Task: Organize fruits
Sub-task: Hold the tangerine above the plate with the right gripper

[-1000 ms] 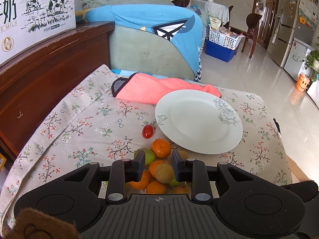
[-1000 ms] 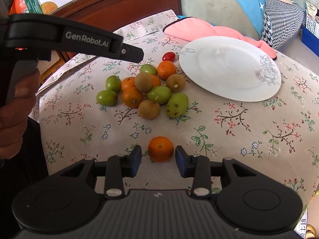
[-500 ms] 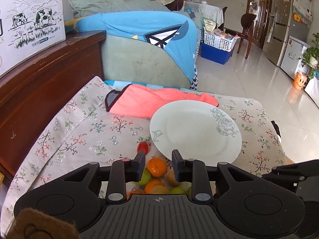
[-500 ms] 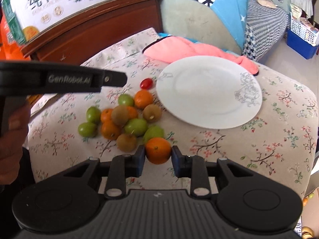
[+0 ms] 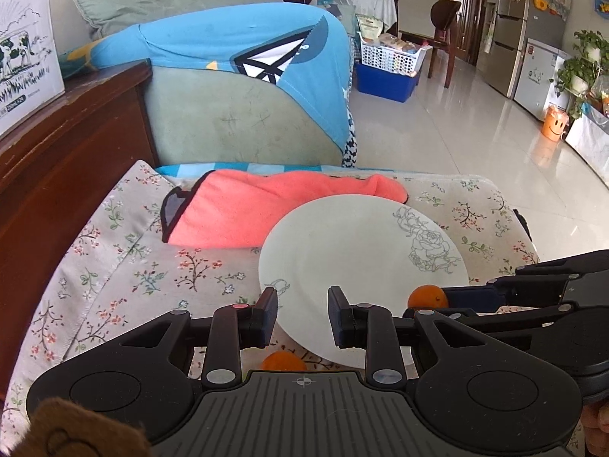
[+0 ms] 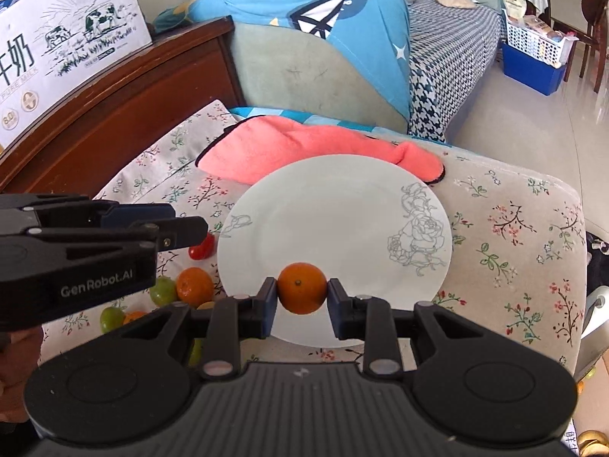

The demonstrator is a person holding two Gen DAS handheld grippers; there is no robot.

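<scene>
Left wrist view is looking across the flower-print cloth surface (image 5: 114, 266). The left gripper (image 5: 298, 314) is hovering with its fingers (image 5: 266, 314) standing wide apart and gripping nothing; the near rim of the round white plate with a grey rose drawing (image 5: 361, 251) is showing through the gap. At 12 o'clock from the plate, a coral-pink folded towel (image 5: 259, 209) is lying, touching the plate's far edge. A small round orange mandarin (image 5: 427, 296) is appearing at 4 o'clock of the plate, pinched by the right gripper, which is reaching in from 3 o'clock. Another orange fruit (image 5: 283, 361) is peeking out just below the left fingers.

Right wrist view is showing the right gripper (image 6: 302, 301) with its fingers (image 6: 337, 304) closed narrow on the mandarin (image 6: 302, 287), holding it over the plate's (image 6: 335, 221) near rim at 6 o'clock. The left gripper (image 6: 186, 230) is hanging at 9 o'clock. Beneath it, a pile of fruit is lying beside the plate's 8 o'clock edge: a small red tomato (image 6: 201, 249), a second orange mandarin (image 6: 194, 285) and green round fruits (image 6: 163, 291).
</scene>
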